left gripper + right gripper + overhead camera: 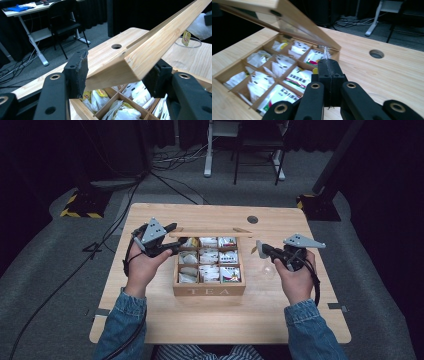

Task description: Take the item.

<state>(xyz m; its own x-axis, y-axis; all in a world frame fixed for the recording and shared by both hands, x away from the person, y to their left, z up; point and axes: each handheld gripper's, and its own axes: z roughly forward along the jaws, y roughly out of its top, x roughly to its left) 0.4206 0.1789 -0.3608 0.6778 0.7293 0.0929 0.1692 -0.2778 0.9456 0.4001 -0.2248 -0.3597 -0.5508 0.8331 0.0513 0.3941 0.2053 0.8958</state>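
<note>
Wooden tea box (pixel 209 291) shows nine compartments, one raised lid (pixel 210 232).

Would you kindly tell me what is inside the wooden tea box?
The tea box has nine compartments holding wrapped tea bags, mostly white. The lid, held up by the left claw, shades the back row; what lies beneath the top bags is covered.

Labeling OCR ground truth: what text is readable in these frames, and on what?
"TEA": on the front wall of the wooden tea box, high view.
Print on the tea bag packets in the compartments: too blurred to read.
Yellow tag by the glass: too small to read.
</note>
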